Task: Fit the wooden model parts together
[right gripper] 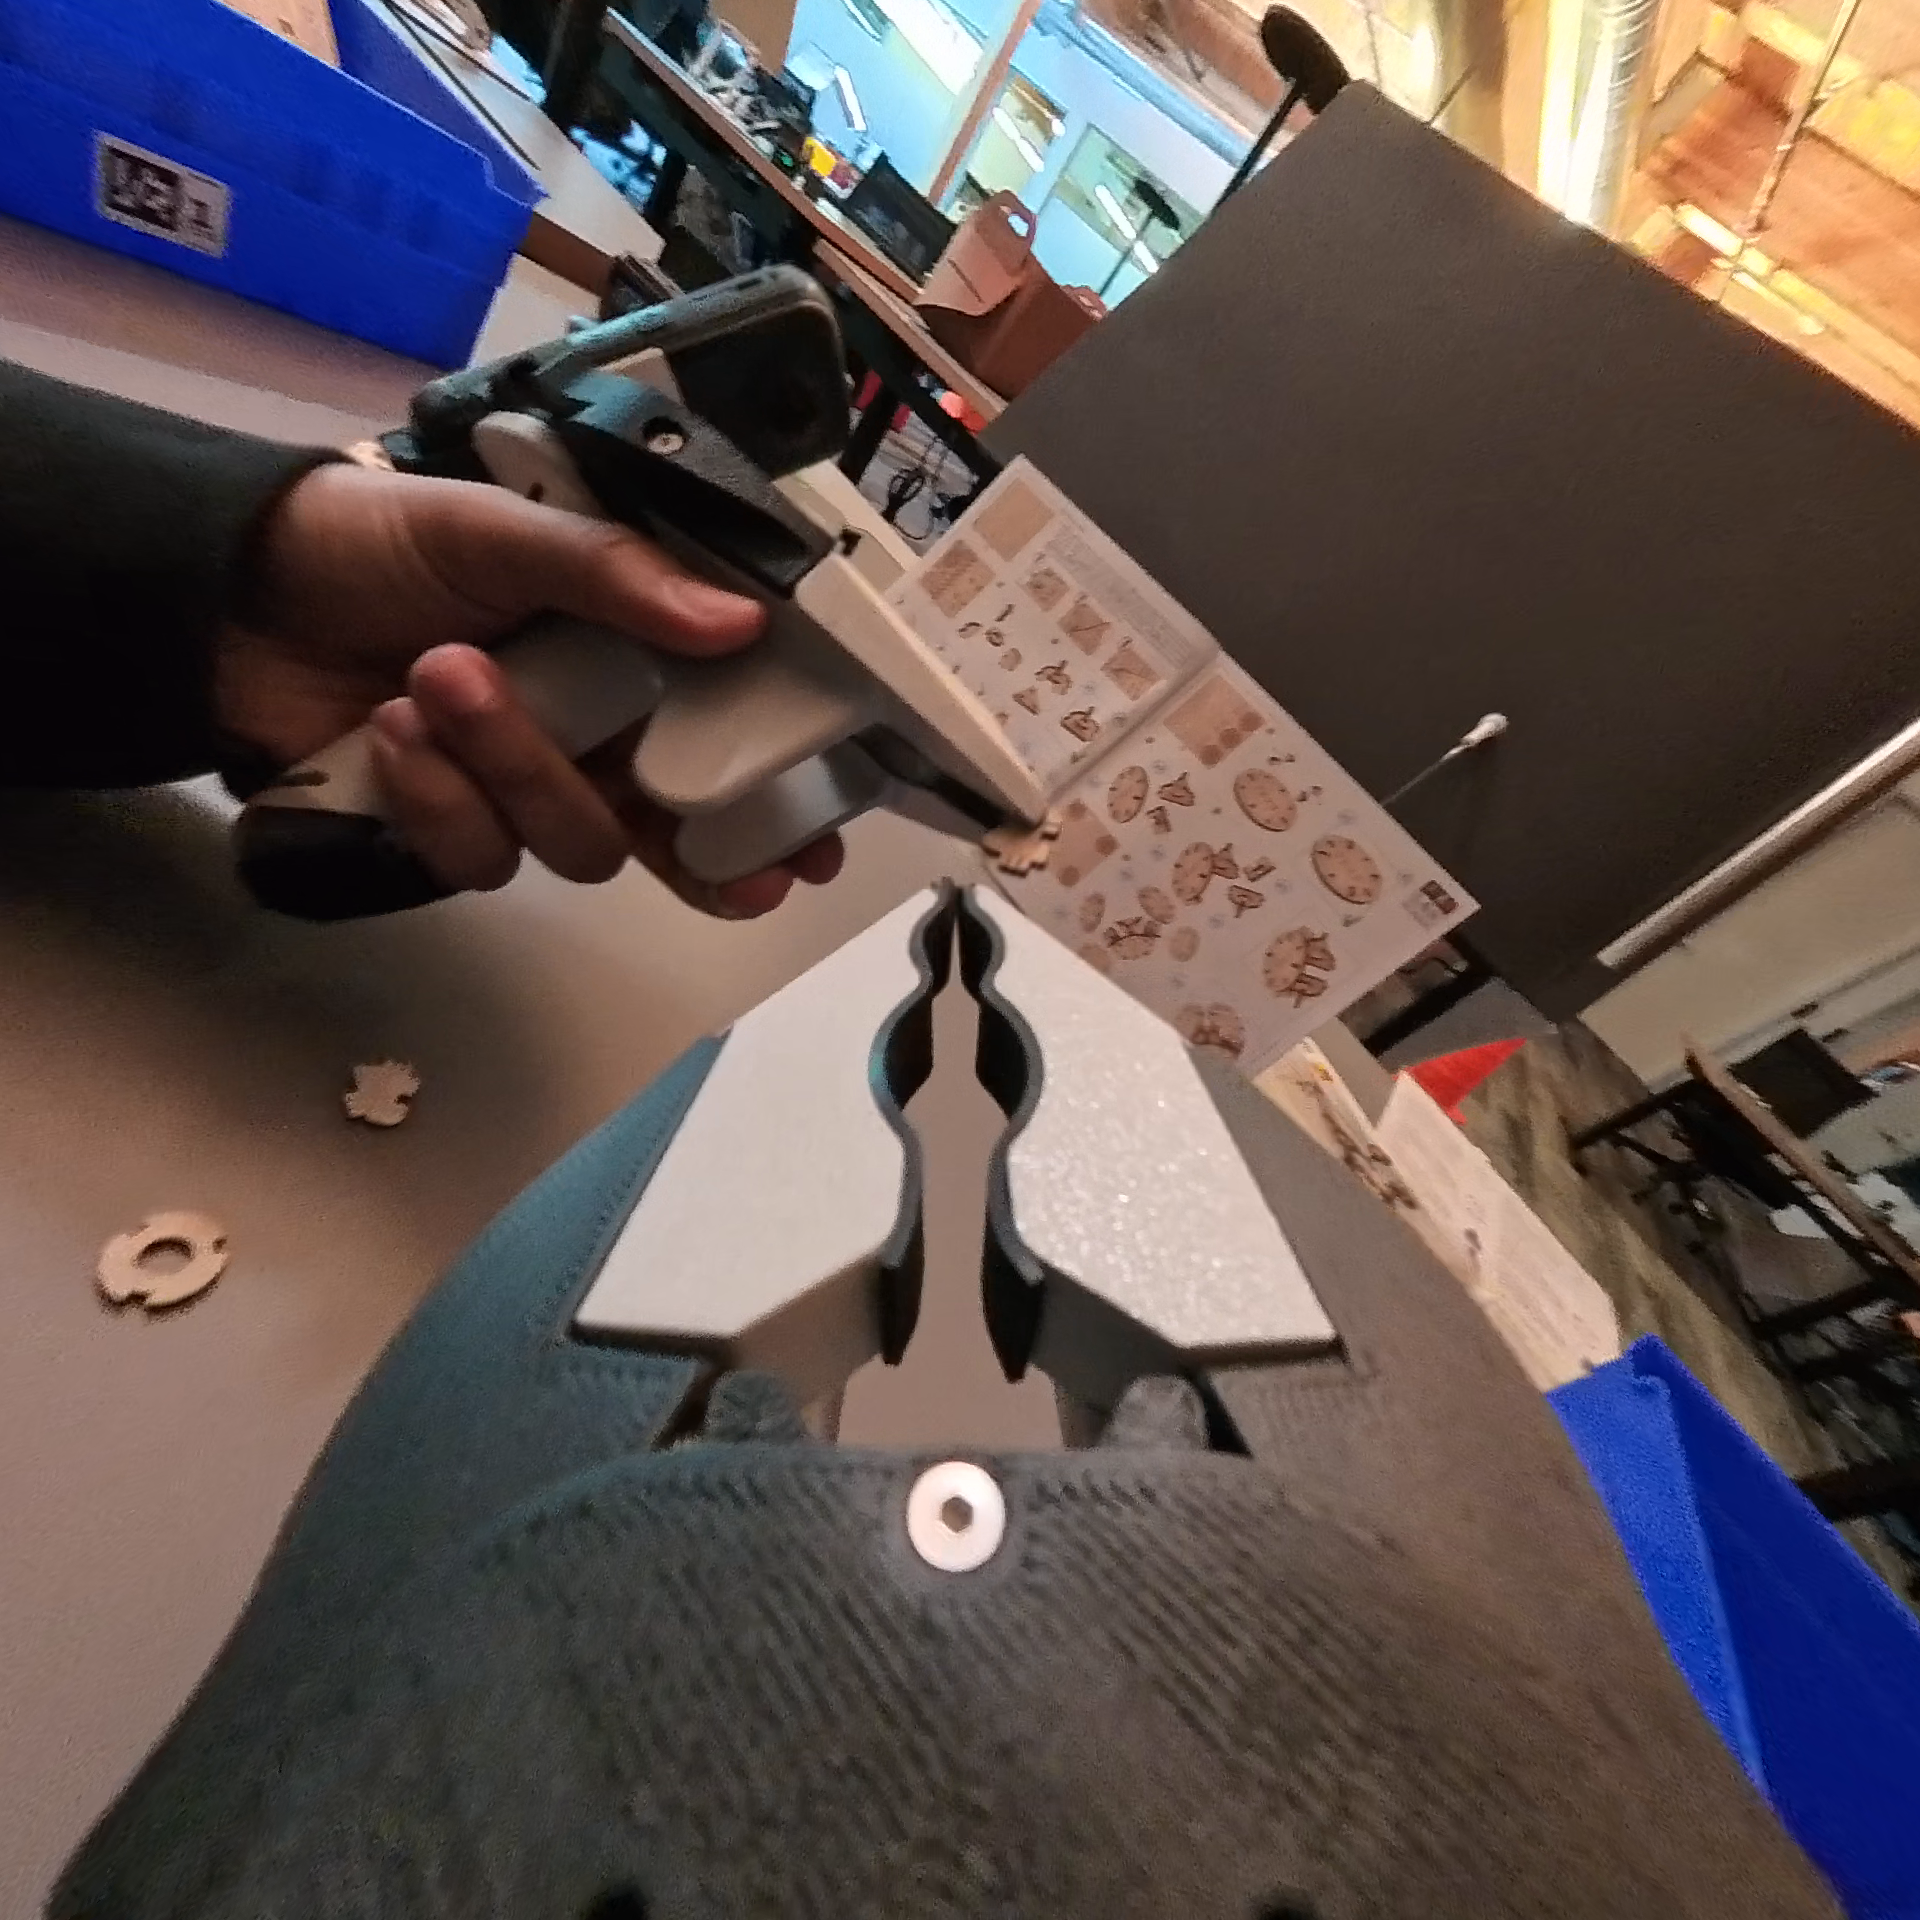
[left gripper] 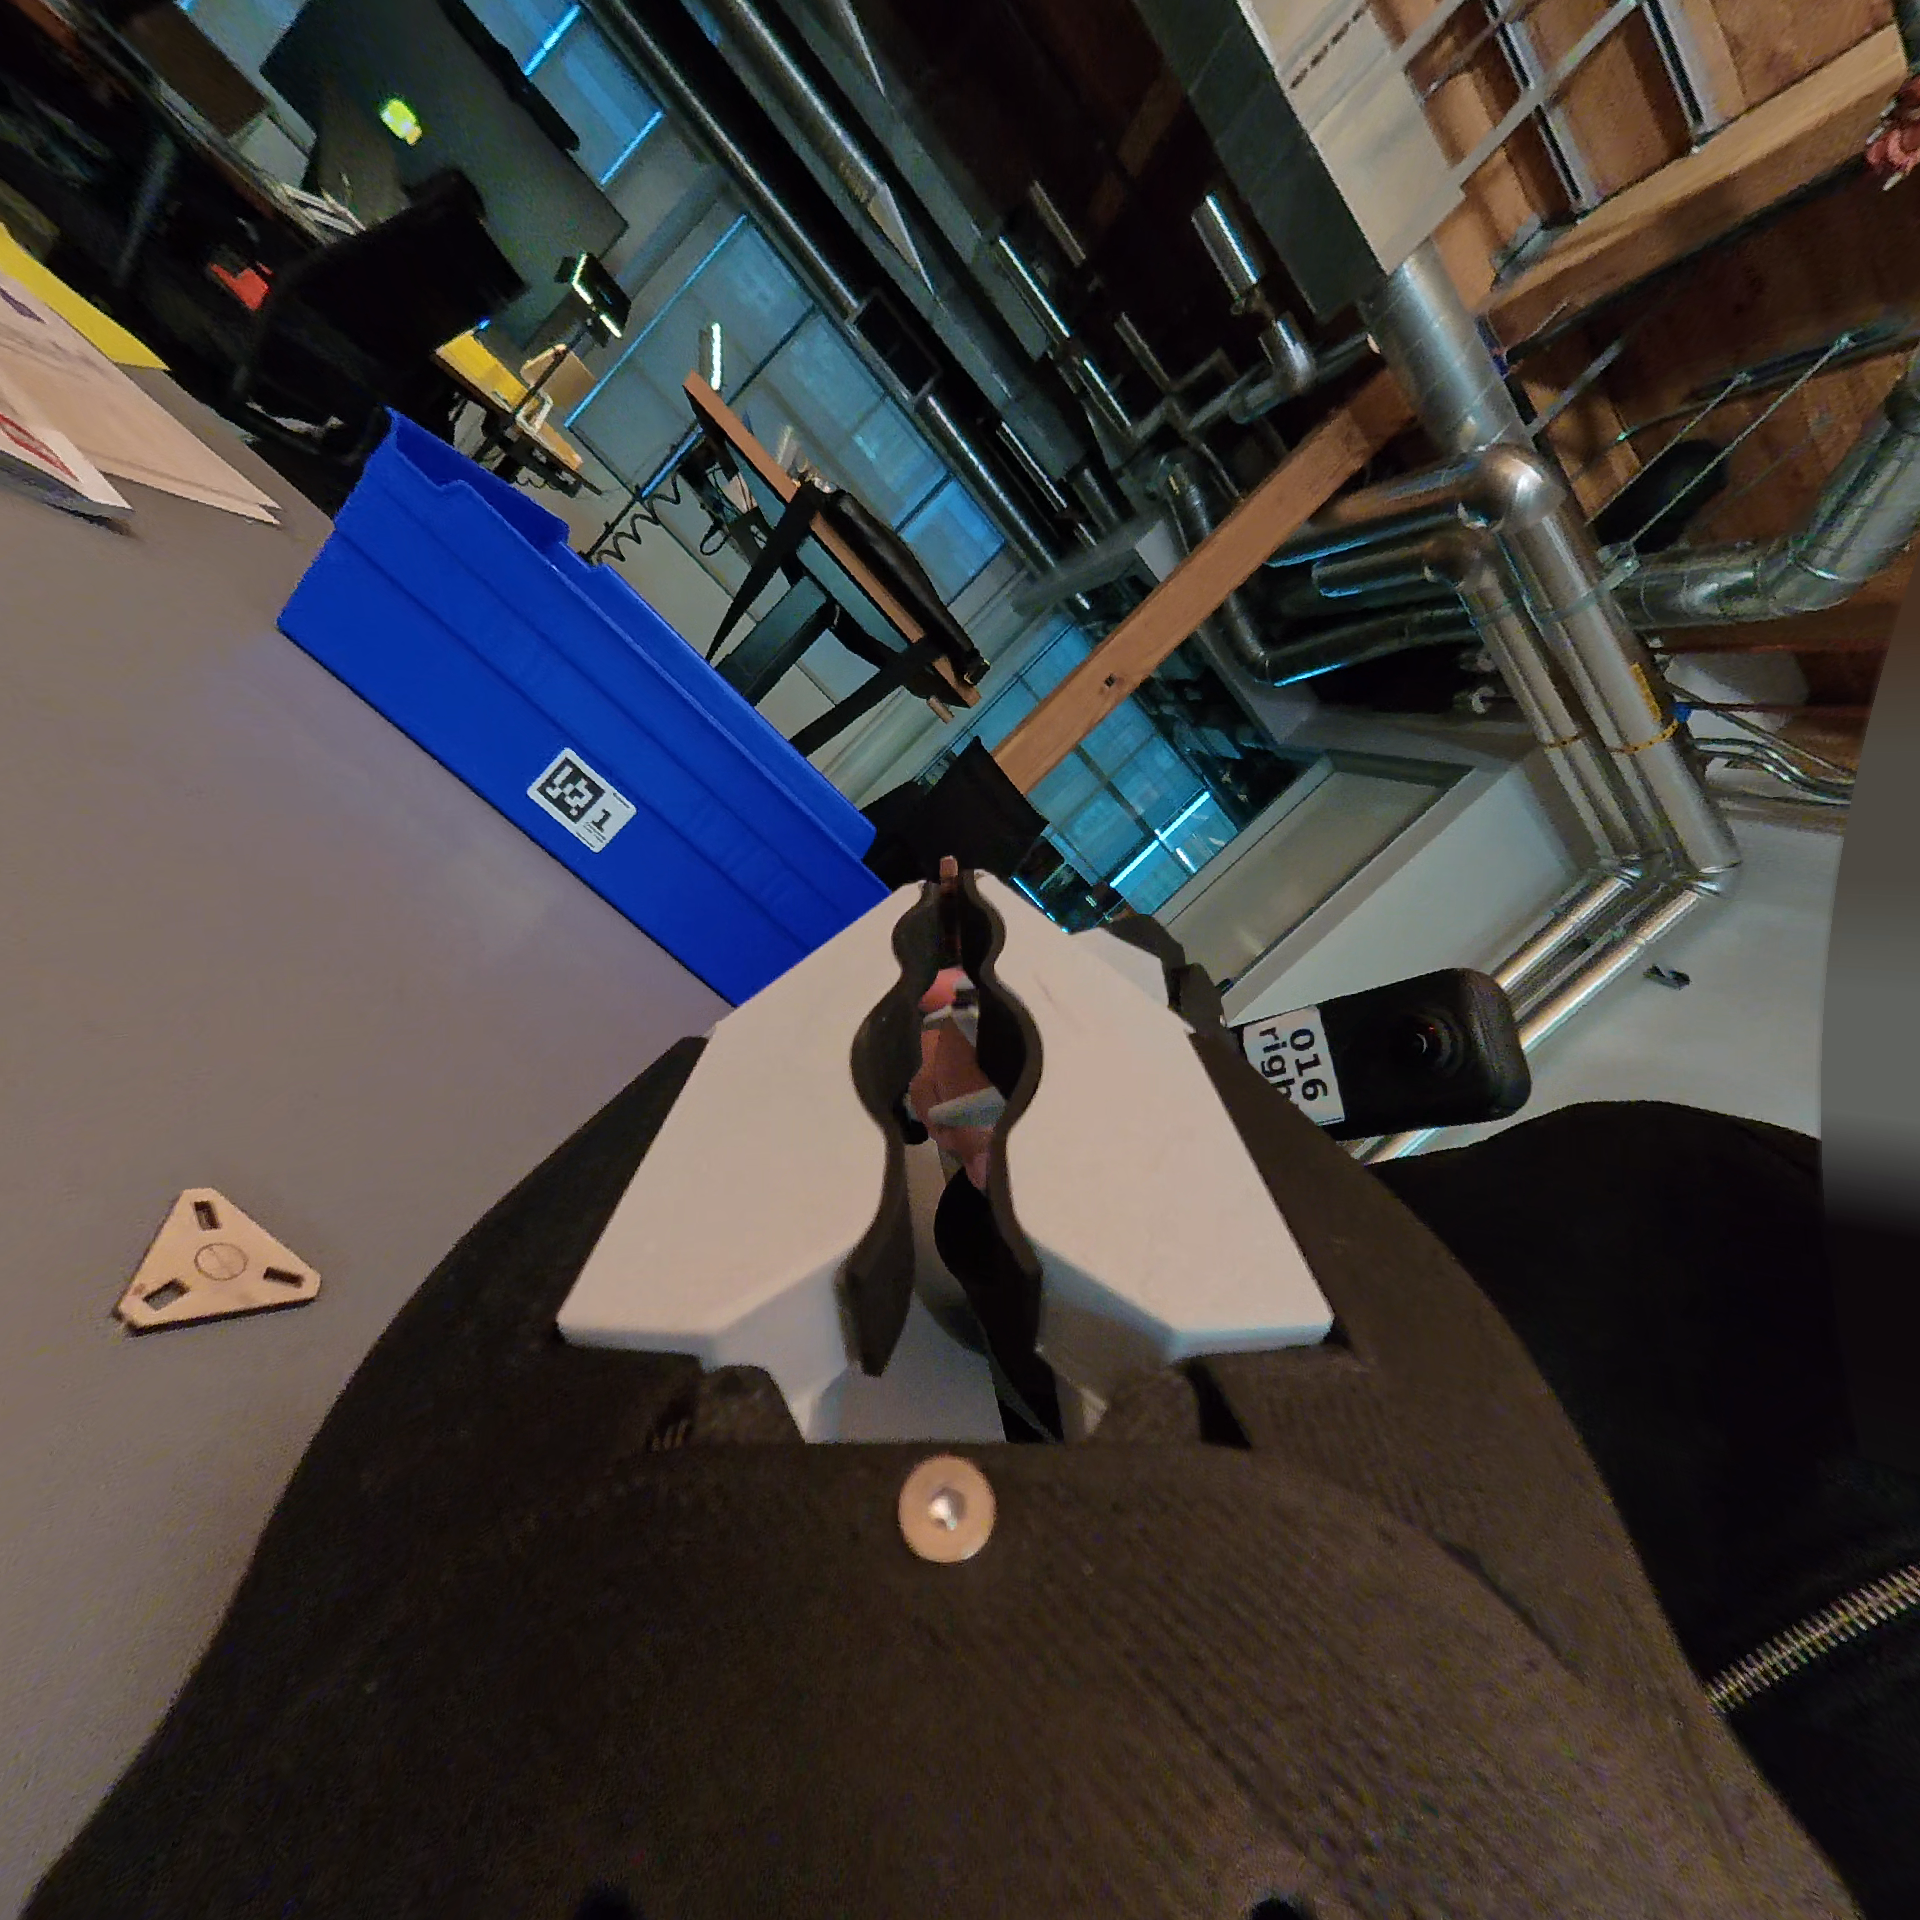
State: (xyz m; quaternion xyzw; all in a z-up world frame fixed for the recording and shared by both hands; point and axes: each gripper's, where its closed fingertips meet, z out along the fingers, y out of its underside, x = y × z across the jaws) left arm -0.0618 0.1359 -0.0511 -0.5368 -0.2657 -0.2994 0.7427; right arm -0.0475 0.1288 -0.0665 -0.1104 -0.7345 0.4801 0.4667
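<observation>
Pinching a small wooden cog (right gripper: pixel 1023 844): left tongs (left gripper: pixel 948 883); right tongs (right gripper: pixel 948 896) together; blue bin (left gripper: pixel 582 665) nearby, contents hidden.

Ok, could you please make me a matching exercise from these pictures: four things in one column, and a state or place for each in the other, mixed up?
Things:
1. triangular wooden piece
2. ring-shaped wooden piece
3. blue bin
4. notched wooden piece

States:
A. bears a sticker with a square code
B. pinched at the tips of the left gripper
C. flat on the table, with three slots
D. flat on the table, with a central hole

Pairs: 1-C, 2-D, 3-A, 4-B
</observation>
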